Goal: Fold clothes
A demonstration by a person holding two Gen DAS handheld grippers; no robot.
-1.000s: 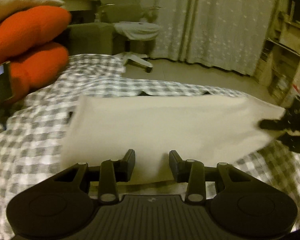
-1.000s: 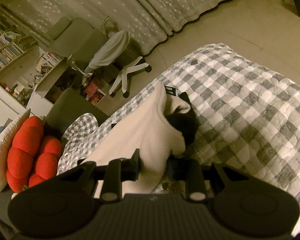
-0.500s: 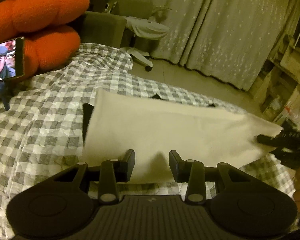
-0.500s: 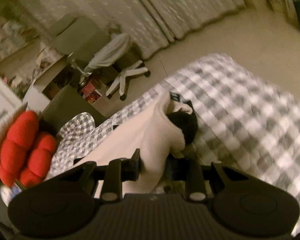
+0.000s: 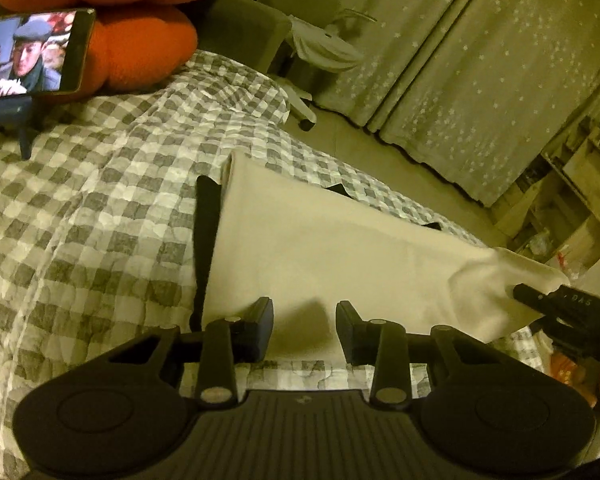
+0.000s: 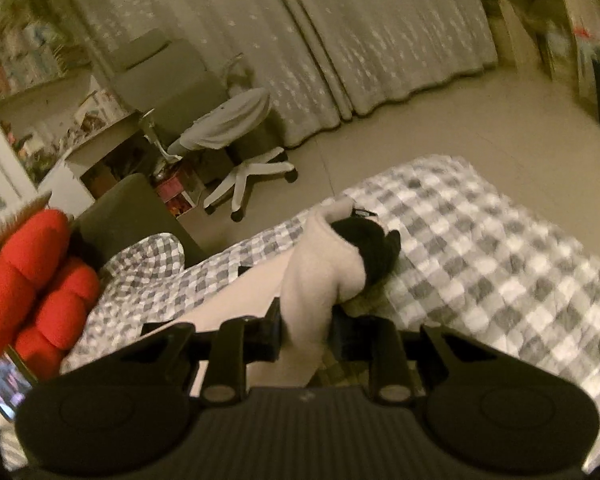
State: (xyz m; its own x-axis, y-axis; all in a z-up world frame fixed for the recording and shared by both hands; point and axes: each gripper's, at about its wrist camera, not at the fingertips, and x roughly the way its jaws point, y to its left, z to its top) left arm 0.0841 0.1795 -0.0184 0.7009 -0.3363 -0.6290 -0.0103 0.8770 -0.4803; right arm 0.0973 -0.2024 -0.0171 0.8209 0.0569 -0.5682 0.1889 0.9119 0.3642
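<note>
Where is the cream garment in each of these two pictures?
Left wrist view: the cream garment lies across the middle, on the checked quilt; the right gripper pinches its right end.
Right wrist view: it rises at centre, bunched between that gripper's fingers.
Shared landmark: the red cushion, upper left and far left.

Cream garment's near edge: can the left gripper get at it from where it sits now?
Probably yes. The left gripper is open, its fingers just short of the cream garment on the checked bedspread. Nothing lies between them; the right gripper holds the far end.
</note>
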